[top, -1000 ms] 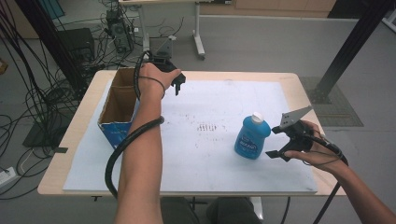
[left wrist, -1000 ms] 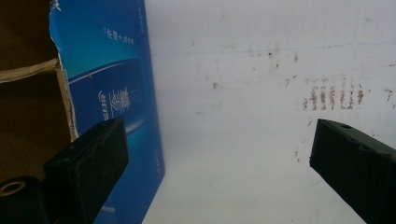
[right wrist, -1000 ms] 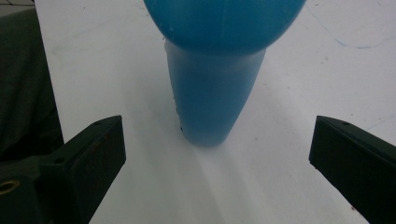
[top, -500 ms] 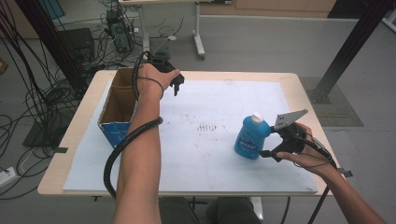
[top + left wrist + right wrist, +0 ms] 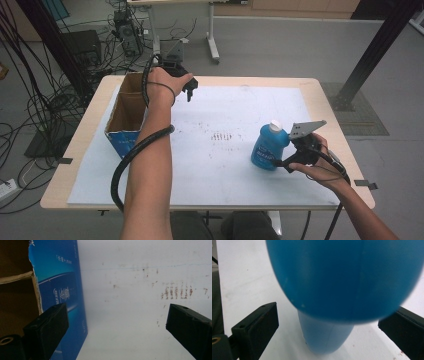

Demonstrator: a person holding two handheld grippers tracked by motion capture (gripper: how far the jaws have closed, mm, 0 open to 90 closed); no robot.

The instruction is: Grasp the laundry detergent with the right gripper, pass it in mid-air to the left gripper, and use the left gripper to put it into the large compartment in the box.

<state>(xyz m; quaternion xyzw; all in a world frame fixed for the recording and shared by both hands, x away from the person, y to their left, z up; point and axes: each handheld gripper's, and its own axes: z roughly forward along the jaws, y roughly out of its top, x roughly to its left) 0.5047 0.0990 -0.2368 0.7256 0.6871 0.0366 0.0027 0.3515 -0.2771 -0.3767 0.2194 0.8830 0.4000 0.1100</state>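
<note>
On the desk, bottle (image 5: 270, 145): smooth rounded blue plastic, white cap.
Right tongs (image 5: 281, 163): spread wide, flanking the bottle.
Left tongs (image 5: 189, 92): spread wide beside cardboard box (image 5: 126, 113).

lab or robotics test space: bundles of black cables (image 5: 30, 95) over grey floor (image 5: 280, 45), computer tower (image 5: 126, 31) on floor, black metal frame post (image 5: 372, 55), plain table (image 5: 325, 95) with white sheet (image 5: 230, 115).
</note>
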